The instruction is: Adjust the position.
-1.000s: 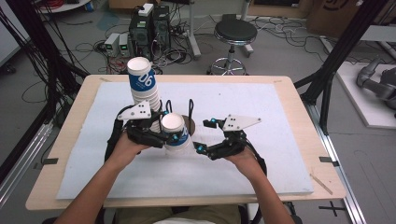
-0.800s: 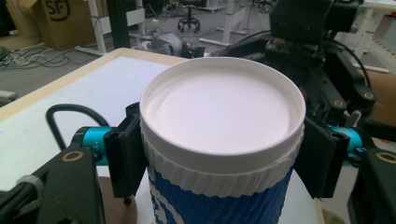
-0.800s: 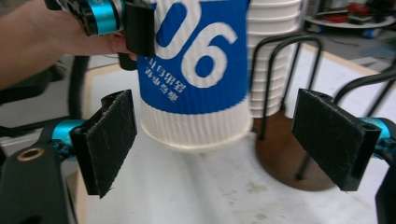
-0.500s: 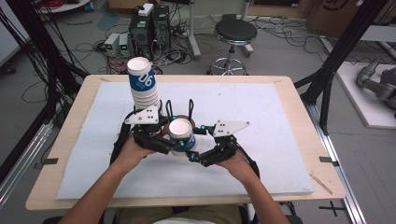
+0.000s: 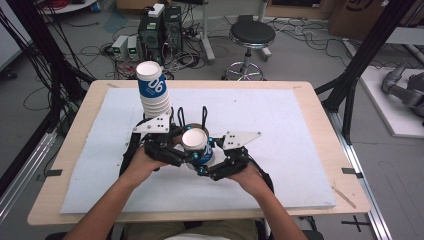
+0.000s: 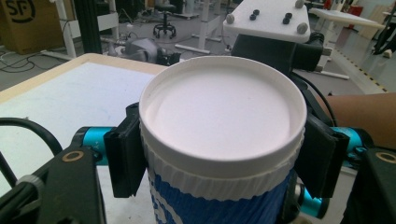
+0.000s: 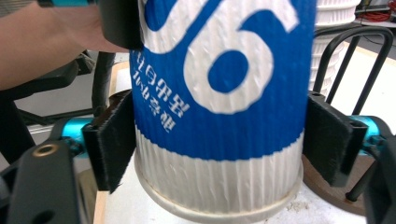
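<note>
An upside-down paper cup [image 5: 195, 138], white with a blue band and a white "06", is held above the white mat between both hands. My left gripper [image 5: 189, 152] is shut on it just under its upturned base; in the left gripper view the pads [image 6: 122, 156] press both sides of the cup [image 6: 219, 107]. My right gripper [image 5: 204, 168] comes from the right and takes the cup lower down. In the right gripper view its pads [image 7: 112, 140] lie against the ribbed white part of the cup [image 7: 215, 70], near the rim.
A tall stack of similar upside-down cups [image 5: 152, 95] stands on the white mat [image 5: 280, 125] just behind my left hand. A brown round base with black wire loops [image 5: 204, 114] sits right behind the held cup. The wooden table edge [image 5: 345, 200] frames the mat.
My right gripper has moved left and slightly down to the cup, and its jaws now stand on either side of it. The left gripper and cup have barely shifted.
</note>
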